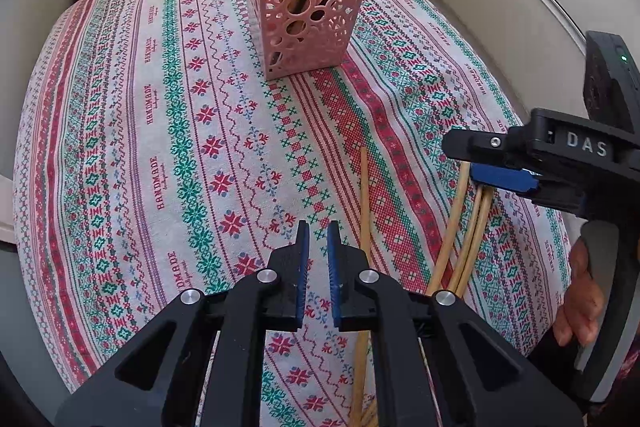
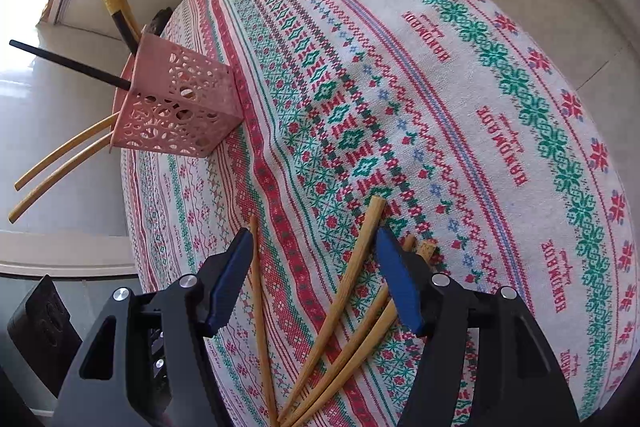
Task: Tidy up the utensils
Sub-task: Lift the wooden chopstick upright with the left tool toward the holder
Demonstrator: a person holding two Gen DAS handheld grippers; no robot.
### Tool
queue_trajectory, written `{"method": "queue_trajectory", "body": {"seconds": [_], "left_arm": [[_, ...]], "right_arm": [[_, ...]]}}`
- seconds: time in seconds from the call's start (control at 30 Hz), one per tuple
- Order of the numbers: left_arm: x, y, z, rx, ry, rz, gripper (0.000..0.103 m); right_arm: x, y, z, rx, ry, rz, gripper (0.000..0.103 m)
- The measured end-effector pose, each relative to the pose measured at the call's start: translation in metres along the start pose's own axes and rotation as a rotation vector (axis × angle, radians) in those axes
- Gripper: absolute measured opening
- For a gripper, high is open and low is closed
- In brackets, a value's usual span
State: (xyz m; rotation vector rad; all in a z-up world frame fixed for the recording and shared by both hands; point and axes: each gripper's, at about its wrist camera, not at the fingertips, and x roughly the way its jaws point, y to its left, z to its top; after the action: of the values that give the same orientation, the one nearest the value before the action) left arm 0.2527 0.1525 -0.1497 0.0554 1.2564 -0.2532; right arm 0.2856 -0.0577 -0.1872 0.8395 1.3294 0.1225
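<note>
Our left gripper [image 1: 318,247] hovers low over the patterned red-and-green woven tablecloth [image 1: 160,147], its blue pads drawn close with only a narrow gap and nothing between them. Beyond it, toward the far side of the table, stands the pink perforated plastic basket [image 1: 308,15], already holding several bamboo and black chopsticks upright. Just right of our left fingers lies a single bamboo chopstick [image 1: 364,203] on the cloth. Further right, a loose bundle of bamboo chopsticks [image 2: 356,291] fans across the cloth, and our right gripper [image 2: 314,247] is spread wide above them, gripping nothing.
</note>
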Motion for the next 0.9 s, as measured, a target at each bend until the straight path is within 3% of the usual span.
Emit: {"method": "queue_trajectory", "body": {"seconds": [0.27, 0.33, 0.43, 0.57, 0.73, 0.87, 0.9], "left_arm": [[0.035, -0.029, 0.019, 0.016, 0.037, 0.051, 0.014], [0.042, -0.04, 0.022, 0.037, 0.047, 0.072, 0.03], [0.045, -0.051, 0.026, 0.061, 0.05, 0.098, 0.04], [0.041, -0.035, 0.034, -0.024, 0.061, 0.059, 0.047], [0.029, -0.051, 0.037, 0.016, 0.053, -0.032, 0.049], [0.055, -0.06, 0.039, 0.03, 0.108, -0.005, 0.049], [0.055, -0.066, 0.038, 0.061, 0.084, 0.001, 0.053]], "right_arm": [[-0.043, -0.038, 0.008, 0.075, -0.054, 0.052, 0.064], [-0.048, -0.041, 0.009, 0.07, -0.051, 0.062, 0.065], [-0.053, -0.042, 0.009, 0.057, -0.054, 0.063, 0.065], [-0.058, -0.046, 0.012, 0.079, -0.052, 0.08, 0.069], [-0.057, -0.052, 0.011, 0.099, -0.04, 0.088, 0.071], [-0.056, -0.051, 0.008, 0.082, -0.032, 0.078, 0.071], [-0.056, -0.051, 0.008, 0.082, -0.033, 0.079, 0.071]]}}
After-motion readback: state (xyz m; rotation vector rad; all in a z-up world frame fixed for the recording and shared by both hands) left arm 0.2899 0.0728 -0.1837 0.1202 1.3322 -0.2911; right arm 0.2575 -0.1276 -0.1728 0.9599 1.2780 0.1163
